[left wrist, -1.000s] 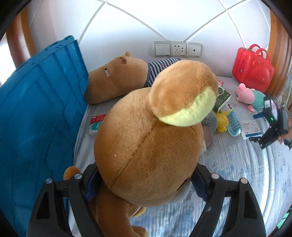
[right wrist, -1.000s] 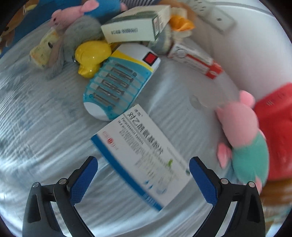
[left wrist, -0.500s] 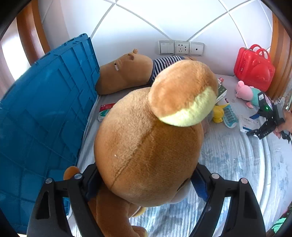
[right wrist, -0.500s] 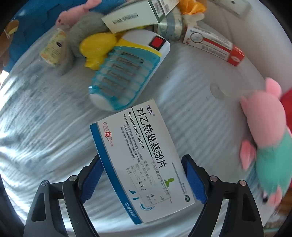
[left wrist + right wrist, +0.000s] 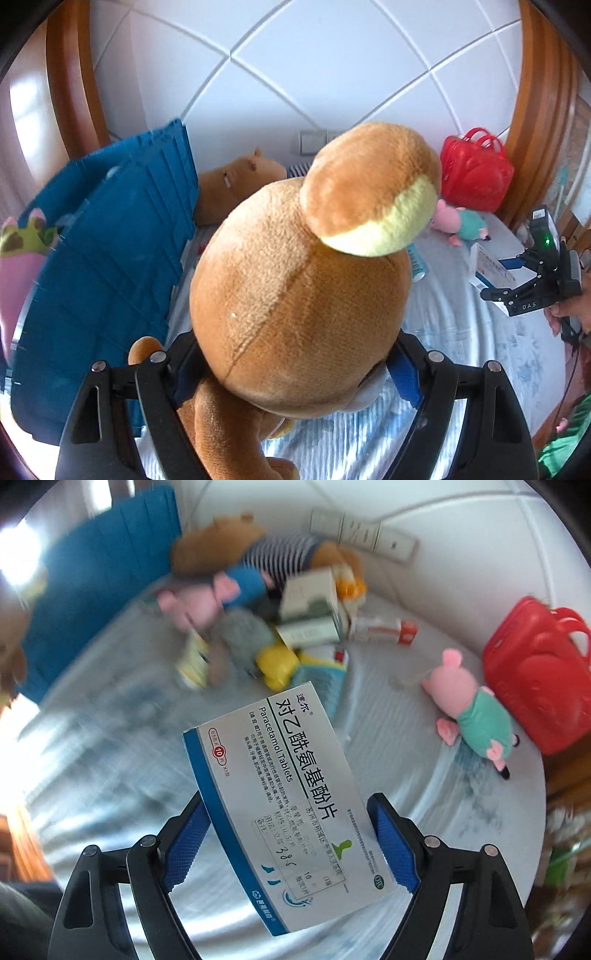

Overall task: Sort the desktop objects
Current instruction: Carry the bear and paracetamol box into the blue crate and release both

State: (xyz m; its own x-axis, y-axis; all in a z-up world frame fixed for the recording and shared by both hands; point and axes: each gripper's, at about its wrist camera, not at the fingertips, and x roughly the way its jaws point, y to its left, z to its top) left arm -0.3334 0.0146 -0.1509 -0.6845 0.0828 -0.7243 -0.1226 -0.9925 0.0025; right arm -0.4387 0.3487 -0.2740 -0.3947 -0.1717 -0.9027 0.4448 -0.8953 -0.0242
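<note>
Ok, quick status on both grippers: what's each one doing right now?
Left gripper: closed on the brown plush bear, lifted.
Right gripper: closed on the paracetamol tablet box, lifted off the table.

"Paracetamol Tablets" on medicine box (image 5: pixel 291 801), "DAS" on right tongs (image 5: pixel 517 275)

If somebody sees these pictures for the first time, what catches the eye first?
The big brown plush bear, clamped in the left gripper, fills the left wrist view. In the right wrist view, the right gripper holds a white-and-blue paracetamol box above the table's cluttered toys.
</note>
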